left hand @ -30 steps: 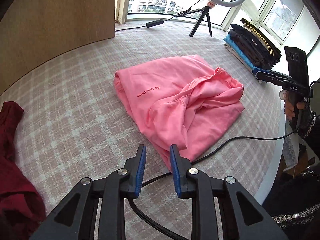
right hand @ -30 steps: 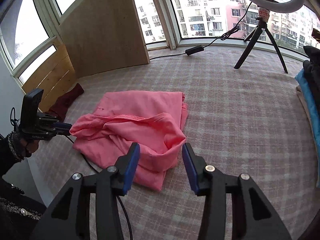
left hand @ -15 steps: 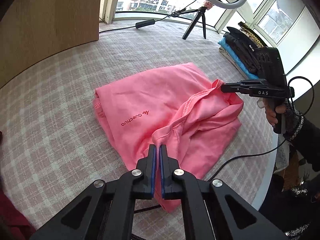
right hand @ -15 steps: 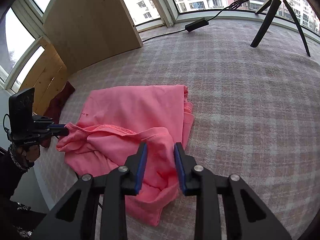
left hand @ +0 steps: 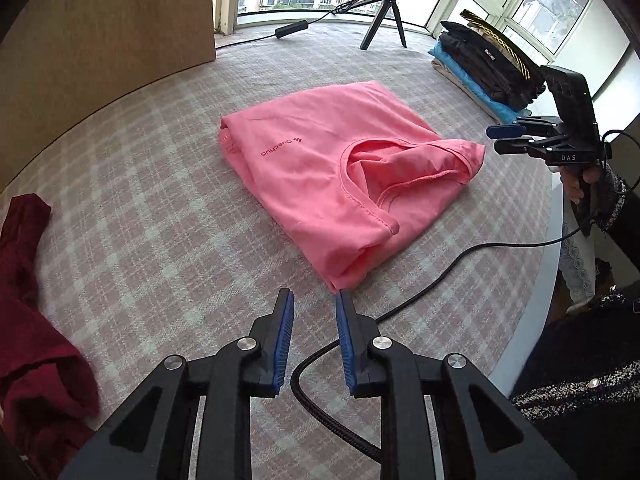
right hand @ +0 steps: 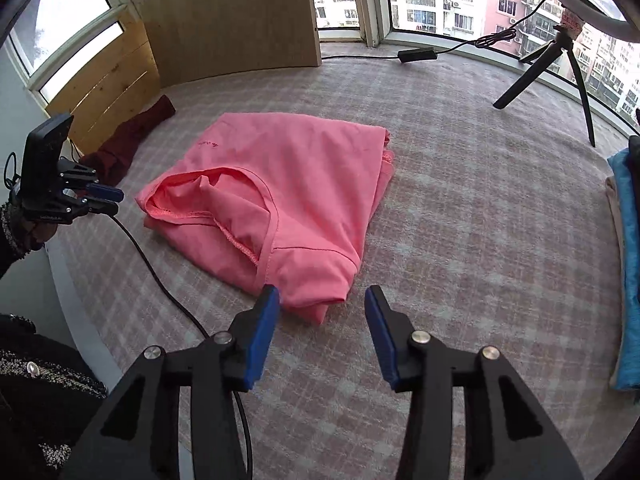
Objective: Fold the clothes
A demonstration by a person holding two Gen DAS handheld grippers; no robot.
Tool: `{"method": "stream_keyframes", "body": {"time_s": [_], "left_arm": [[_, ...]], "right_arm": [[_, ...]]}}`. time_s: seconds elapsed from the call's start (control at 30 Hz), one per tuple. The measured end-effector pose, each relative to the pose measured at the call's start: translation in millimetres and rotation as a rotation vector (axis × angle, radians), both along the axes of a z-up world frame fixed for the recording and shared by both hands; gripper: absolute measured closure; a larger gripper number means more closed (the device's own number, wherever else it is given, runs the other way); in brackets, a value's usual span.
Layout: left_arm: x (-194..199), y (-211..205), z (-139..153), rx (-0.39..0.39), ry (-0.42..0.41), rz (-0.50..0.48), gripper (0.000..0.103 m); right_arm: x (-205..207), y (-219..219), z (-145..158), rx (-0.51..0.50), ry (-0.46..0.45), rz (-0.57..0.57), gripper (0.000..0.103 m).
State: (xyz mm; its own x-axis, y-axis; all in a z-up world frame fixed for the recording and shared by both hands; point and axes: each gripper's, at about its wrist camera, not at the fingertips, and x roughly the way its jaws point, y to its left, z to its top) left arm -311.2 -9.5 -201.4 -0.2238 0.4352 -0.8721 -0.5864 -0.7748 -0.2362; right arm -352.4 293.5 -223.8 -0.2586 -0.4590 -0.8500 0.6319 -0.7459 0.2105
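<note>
Half a second back both tongs were pinched on the near hem of the pink shirt (left hand: 328,176); now both have let go and pulled toward the near edge, and the shirt lies folded over, flat on the checked counter (left hand: 152,208), its neckline showing on top. The left tongs (left hand: 314,312) are opening, a narrow gap with nothing in it, tips just short of the shirt's near corner. The right tongs (right hand: 320,304) are opening wider, also empty, the shirt's near corner just beyond them.

Left of the shirt there is bare cloth up to a dark red garment (left hand: 36,320). To the right, open room runs to a stack of folded clothes (left hand: 484,68). A black cable (left hand: 440,276) crosses the near strip beside the counter's rounded edge. Far off stands a ring-light tripod (left hand: 384,20).
</note>
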Motion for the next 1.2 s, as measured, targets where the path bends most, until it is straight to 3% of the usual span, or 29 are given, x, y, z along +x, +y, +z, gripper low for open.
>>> {"method": "stream_keyframes", "body": {"time_s": [0.1,0.23,0.43,0.67,0.7,0.73,0.8,0.9,1.0,1.07,1.1,1.17,1.2], "left_arm": [[4,18,3,-0.018,0.055,-0.056,0.078],[7,42,-1,-0.059,0.106,-0.122,0.073],[1,37,-15,-0.092,0.094,-0.111,0.073],[-11,31,-28,-0.014,0.059,-0.048,0.073],[-11,33,-28,-0.012,0.066,-0.046,0.074],[-12,34,-28,-0.01,0.072,-0.044,0.08],[-14,36,-25,-0.017,0.091,-0.038,0.101],[-14,32,-11,-0.037,0.138,-0.036,0.101],[-11,31,-18,-0.065,0.094,-0.079,0.096],[-7,29,-27,-0.126,0.066,-0.097,0.096],[-5,26,-27,-0.151,0.068,-0.101,0.096],[-1,19,-19,-0.167,0.081,-0.089,0.095],[0,17,-11,-0.157,0.087,-0.076,0.093]], "right_arm": [[-2,-8,1,-0.02,-0.007,0.007,0.059],[22,-38,3,-0.002,0.011,0.13,0.059],[41,-117,10,-0.145,0.002,0.307,0.059],[31,-197,-24,-0.103,-0.077,0.445,0.059],[28,-201,-27,-0.099,-0.096,0.45,0.063],[26,-205,-30,-0.094,-0.114,0.454,0.078],[20,-209,-33,-0.082,-0.159,0.455,0.099],[8,-204,-22,-0.188,-0.276,0.433,0.099],[-3,-194,-21,-0.334,-0.448,0.362,0.097],[-1,-189,-36,-0.3,-0.542,0.324,0.086],[2,-181,-39,-0.267,-0.552,0.301,0.072],[7,-159,-38,-0.231,-0.552,0.246,0.072],[7,-138,-29,-0.264,-0.523,0.206,0.072]]}}
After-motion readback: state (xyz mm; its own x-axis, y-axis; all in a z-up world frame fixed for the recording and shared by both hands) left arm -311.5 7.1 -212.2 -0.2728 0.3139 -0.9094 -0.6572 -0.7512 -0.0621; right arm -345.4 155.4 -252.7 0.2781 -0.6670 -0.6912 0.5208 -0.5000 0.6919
